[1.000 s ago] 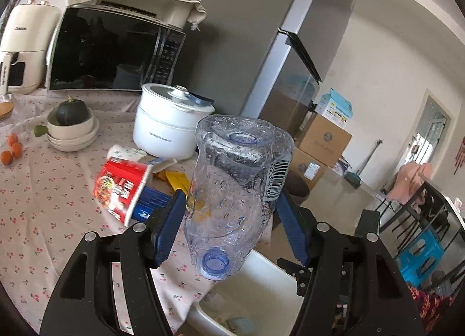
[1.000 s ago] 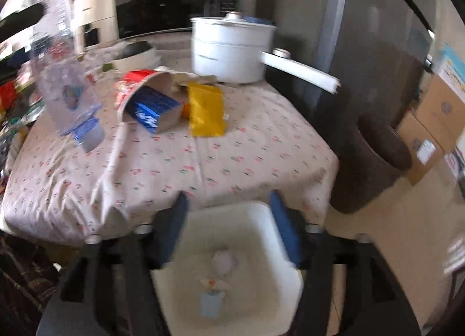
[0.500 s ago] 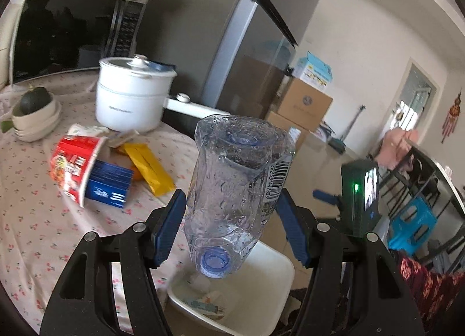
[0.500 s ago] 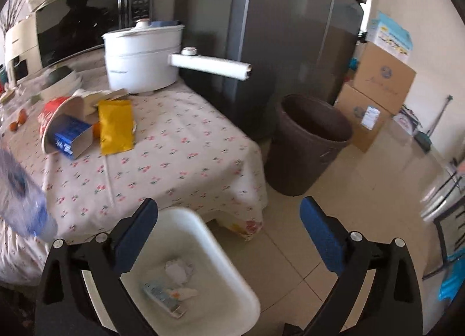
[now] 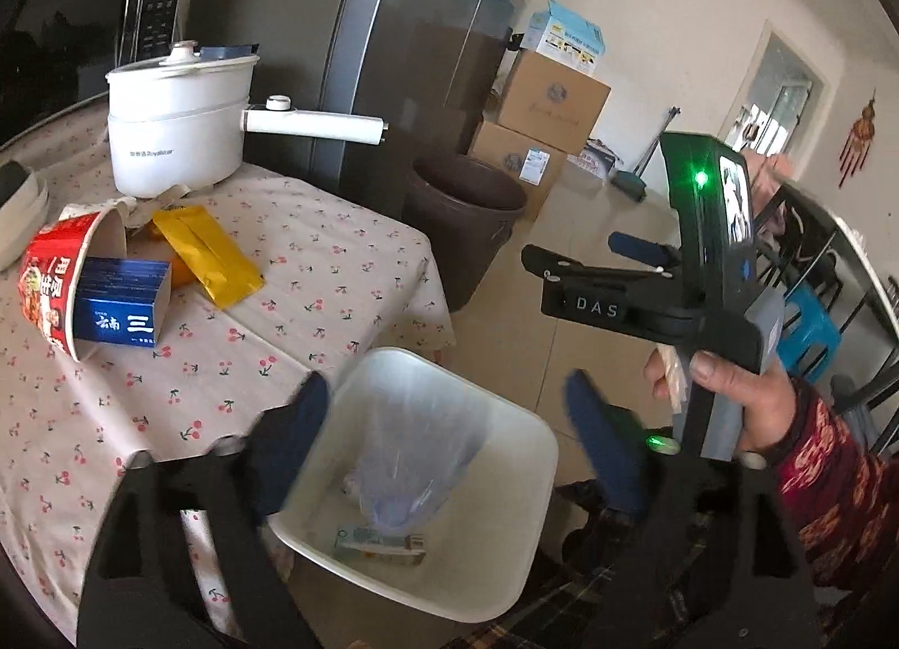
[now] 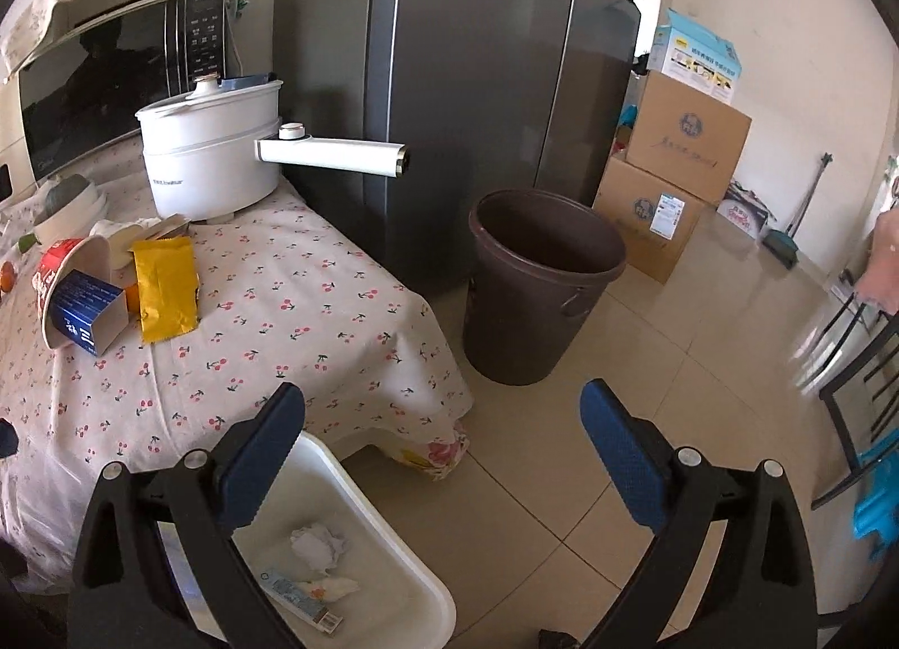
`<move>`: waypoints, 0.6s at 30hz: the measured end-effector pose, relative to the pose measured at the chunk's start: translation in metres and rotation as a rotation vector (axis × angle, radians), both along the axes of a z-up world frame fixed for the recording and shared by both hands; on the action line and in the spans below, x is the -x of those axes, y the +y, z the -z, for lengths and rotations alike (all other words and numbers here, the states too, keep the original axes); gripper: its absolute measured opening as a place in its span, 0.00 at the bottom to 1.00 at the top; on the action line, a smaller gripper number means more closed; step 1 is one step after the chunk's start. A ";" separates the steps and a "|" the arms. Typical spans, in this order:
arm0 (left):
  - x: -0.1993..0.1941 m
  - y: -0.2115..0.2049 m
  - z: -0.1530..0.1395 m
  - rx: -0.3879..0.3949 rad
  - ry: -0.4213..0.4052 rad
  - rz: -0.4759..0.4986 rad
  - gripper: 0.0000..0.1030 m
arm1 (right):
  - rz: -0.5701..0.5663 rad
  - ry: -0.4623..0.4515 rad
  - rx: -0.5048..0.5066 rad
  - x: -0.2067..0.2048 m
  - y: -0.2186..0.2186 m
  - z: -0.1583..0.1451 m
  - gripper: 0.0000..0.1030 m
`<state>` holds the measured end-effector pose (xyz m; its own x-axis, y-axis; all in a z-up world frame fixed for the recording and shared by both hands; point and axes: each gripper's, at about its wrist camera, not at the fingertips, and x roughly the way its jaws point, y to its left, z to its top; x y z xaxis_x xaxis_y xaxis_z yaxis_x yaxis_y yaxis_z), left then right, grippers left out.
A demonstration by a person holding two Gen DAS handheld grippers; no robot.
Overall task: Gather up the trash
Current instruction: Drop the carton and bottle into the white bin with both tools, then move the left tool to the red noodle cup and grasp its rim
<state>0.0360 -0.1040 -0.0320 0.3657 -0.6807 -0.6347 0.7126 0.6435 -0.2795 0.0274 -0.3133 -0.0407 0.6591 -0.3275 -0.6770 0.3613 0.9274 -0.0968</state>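
Left wrist view is showing the left gripper point(image 5: 444, 424) opening its jaws above the white trash bin point(image 5: 522, 553), with the clear plastic bottle point(image 5: 416, 475) blurred as it is dropping free between them into the bin. Releasing well here is probably meaning keeping the jaws centred over the bin's mouth until the bottle is settling beside the litter inside. The right gripper point(image 6: 444, 452) is standing wide and empty. The noodle cup point(image 5: 67, 284), blue box point(image 5: 123, 309) and yellow packet point(image 5: 208, 255) are waiting on the table point(image 5: 314, 278).
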 end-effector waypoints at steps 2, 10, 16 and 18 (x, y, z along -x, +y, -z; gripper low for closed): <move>0.000 0.000 0.001 -0.005 0.003 0.005 0.82 | 0.001 -0.003 0.006 0.000 0.000 -0.001 0.93; -0.010 0.008 0.001 -0.023 -0.002 -0.055 0.88 | -0.030 0.019 0.005 -0.004 0.008 0.004 0.93; -0.029 0.024 -0.004 -0.034 -0.015 -0.164 0.93 | -0.091 0.048 0.007 -0.009 0.025 0.010 0.93; -0.038 0.032 -0.005 -0.035 -0.016 -0.202 0.93 | -0.119 0.056 0.011 -0.011 0.033 0.011 0.93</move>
<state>0.0742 -0.0721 -0.0269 0.5026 -0.5703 -0.6497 0.5721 0.7829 -0.2446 0.0387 -0.2808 -0.0517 0.6548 -0.2572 -0.7107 0.2429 0.9620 -0.1243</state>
